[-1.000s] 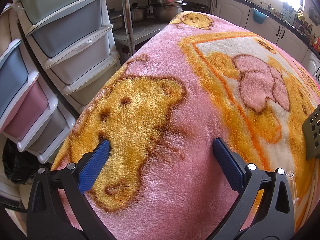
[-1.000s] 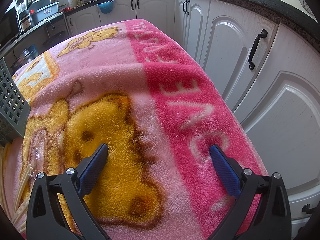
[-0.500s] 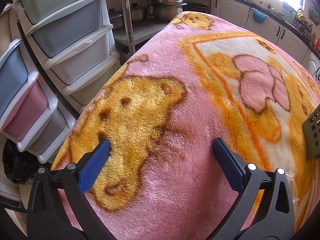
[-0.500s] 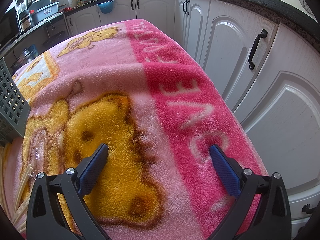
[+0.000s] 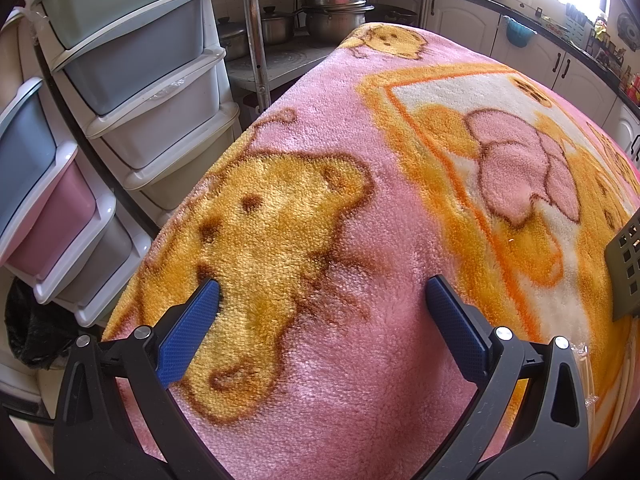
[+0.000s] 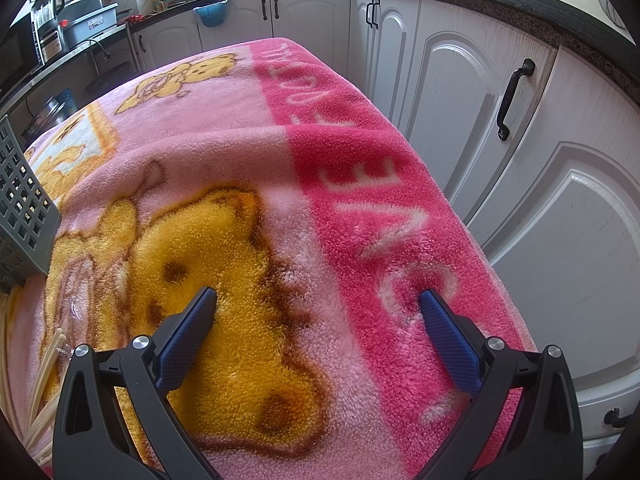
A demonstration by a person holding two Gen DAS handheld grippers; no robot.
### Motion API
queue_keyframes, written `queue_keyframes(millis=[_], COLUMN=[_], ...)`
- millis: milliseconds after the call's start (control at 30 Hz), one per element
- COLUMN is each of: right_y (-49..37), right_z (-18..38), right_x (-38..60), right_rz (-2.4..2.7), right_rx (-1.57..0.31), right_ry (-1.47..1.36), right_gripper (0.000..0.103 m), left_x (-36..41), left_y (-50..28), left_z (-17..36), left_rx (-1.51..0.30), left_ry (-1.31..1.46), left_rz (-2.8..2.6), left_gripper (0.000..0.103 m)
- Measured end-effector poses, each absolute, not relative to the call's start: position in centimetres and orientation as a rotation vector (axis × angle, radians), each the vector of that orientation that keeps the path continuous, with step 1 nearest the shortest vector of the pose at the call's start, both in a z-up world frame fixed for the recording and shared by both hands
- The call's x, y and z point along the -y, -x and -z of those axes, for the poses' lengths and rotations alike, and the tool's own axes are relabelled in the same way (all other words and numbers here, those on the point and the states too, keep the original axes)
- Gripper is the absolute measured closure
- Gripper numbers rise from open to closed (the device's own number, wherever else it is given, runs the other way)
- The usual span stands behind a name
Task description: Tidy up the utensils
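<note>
In the left wrist view, the left gripper [image 5: 322, 294] is being held low over a fleecy pink blanket [image 5: 372, 360] printed with yellow bears, its blue-padded jaws spread wide with nothing between them. A corner of a grey perforated basket [image 5: 626, 268] is being shown at the right edge, resting on the blanket. Stacked plastic drawers [image 5: 132, 80] are being seen to the left, and metal pots [image 5: 332, 16] on a shelf beyond the table.

In the right wrist view, the right gripper [image 6: 318, 306] is likewise being held over the blanket [image 6: 352, 208], jaws wide apart and empty. The grey basket [image 6: 24, 208] is being seen at the left edge, and pale chopsticks [image 6: 44, 376] are lying on the blanket below it, well left of the gripper. White cabinet doors [image 6: 520, 152] are being shown to the right.
</note>
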State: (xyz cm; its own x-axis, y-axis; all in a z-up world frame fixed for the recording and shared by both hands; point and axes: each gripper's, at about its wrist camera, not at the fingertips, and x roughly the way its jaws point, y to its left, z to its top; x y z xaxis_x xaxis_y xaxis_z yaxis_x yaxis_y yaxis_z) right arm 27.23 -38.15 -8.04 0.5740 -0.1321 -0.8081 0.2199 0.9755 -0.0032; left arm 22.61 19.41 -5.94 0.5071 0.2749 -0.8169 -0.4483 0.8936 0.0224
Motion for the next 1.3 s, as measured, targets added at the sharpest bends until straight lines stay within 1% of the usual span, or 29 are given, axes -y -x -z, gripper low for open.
queue_keyframes(millis=[1300], right_y=[-27.21], right_z=[8.03], right_x=[38.22], right_rz=[0.206], right_rx=[-0.937], right_ry=[-0.101], right_gripper=[0.005], left_x=[-19.42], left_y=[-22.65], left_z=[5.98], left_rx=[-0.944], left_ry=[0.202], left_rz=[-0.44], left_gripper=[0.009])
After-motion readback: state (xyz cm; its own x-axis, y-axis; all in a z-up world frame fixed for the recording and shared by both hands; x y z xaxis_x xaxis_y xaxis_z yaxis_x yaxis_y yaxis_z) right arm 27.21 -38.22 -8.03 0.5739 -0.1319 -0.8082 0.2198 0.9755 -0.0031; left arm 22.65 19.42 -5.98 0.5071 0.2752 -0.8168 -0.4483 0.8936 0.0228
